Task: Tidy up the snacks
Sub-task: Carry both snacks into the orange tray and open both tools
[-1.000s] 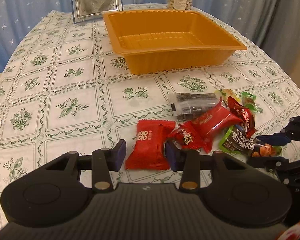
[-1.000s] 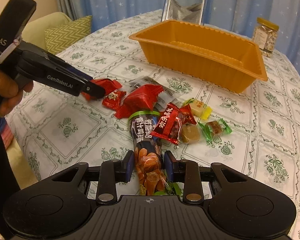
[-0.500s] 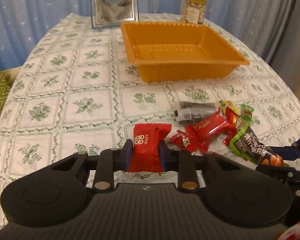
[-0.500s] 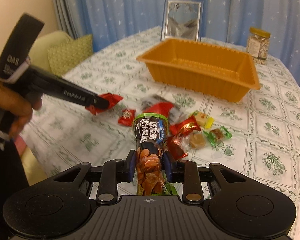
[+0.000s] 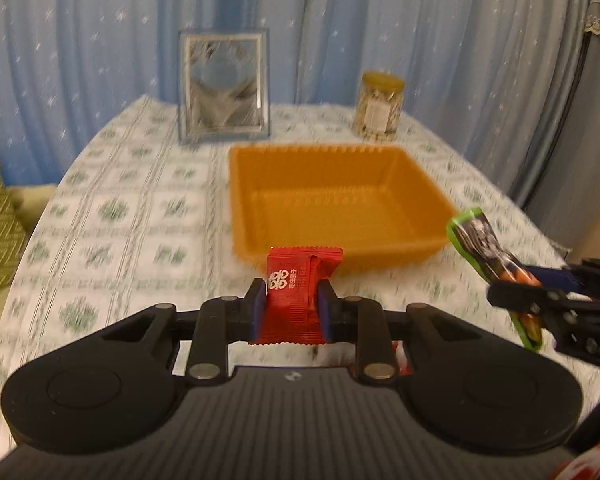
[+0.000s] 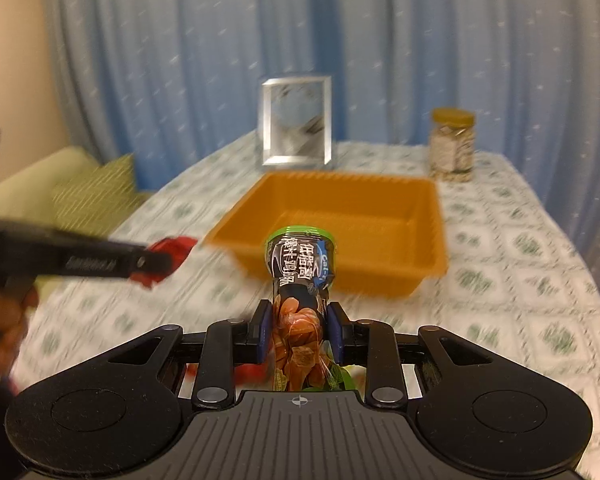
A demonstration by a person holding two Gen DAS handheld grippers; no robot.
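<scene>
My left gripper (image 5: pixel 291 294) is shut on a red snack packet (image 5: pixel 296 292) and holds it in the air, in front of the empty orange tray (image 5: pixel 332 200). My right gripper (image 6: pixel 299 320) is shut on a long green-edged snack pack (image 6: pixel 300 280) with dark lettering, also lifted, with the tray (image 6: pixel 340 216) beyond it. In the left wrist view the right gripper (image 5: pixel 540 284) shows at the right edge with that pack (image 5: pixel 484 244). In the right wrist view the left gripper (image 6: pixel 156 260) reaches in from the left with the red packet (image 6: pixel 168 256). Both views are motion-blurred.
A framed picture (image 5: pixel 223 88) and a lidded jar (image 5: pixel 380 104) stand behind the tray near the table's far edge. A patterned tablecloth (image 5: pixel 120 216) covers the table. A green cushion (image 6: pixel 92 196) lies off to the left. Red wrappers (image 6: pixel 244 372) show below my right gripper.
The left gripper closed on the red packet. Both grippers rose off the table with their snacks and tilted up, so the remaining pile dropped out of sight.
</scene>
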